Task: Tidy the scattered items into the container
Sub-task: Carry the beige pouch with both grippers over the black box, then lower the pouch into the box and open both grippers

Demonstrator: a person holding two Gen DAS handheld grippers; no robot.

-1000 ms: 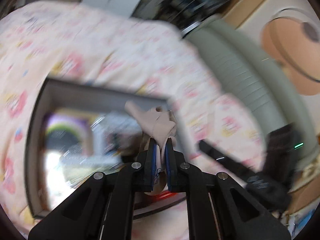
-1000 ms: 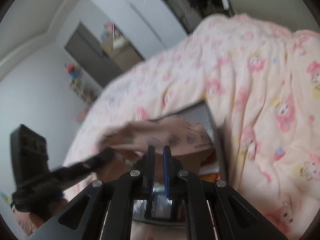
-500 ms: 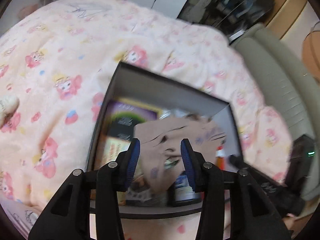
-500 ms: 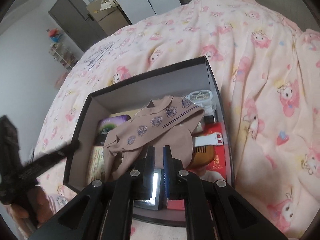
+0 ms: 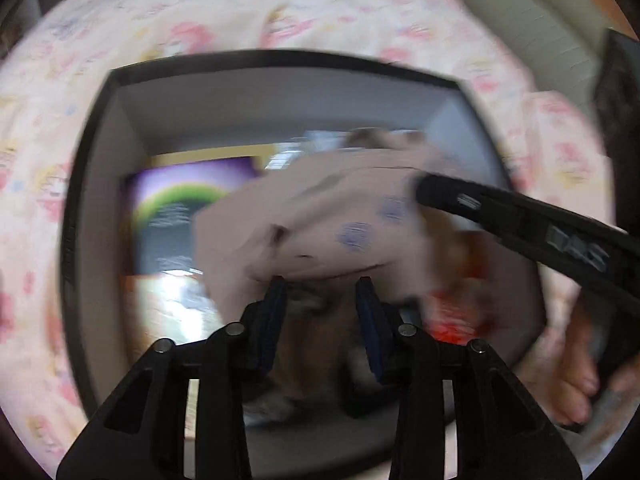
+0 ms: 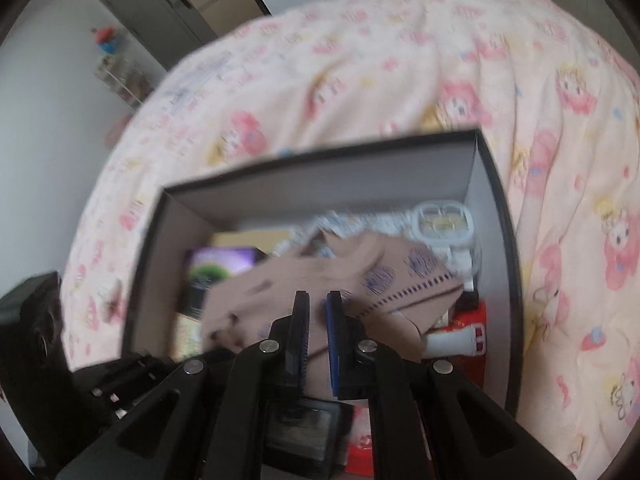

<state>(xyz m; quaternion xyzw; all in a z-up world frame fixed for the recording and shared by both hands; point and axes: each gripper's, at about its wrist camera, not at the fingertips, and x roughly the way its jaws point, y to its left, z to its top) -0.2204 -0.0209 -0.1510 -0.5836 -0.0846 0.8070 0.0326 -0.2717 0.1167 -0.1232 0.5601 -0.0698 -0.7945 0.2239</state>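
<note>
Beige sock (image 6: 340,292) lies in box (image 6: 320,176), ahead of both claws, atop other items. L claw (image 5: 322,292) part-open, closing, empty. R claw (image 6: 318,304) near-shut, empty. Task looks nearly done; no strays visible on bed.

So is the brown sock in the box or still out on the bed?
In. The sock lies loosely on the other things, inside the box's dark walls.

Left view motion-blurred, beige sock (image 6: 332,280) covering most box (image 6: 320,172) contents, their labels unreadable
</note>
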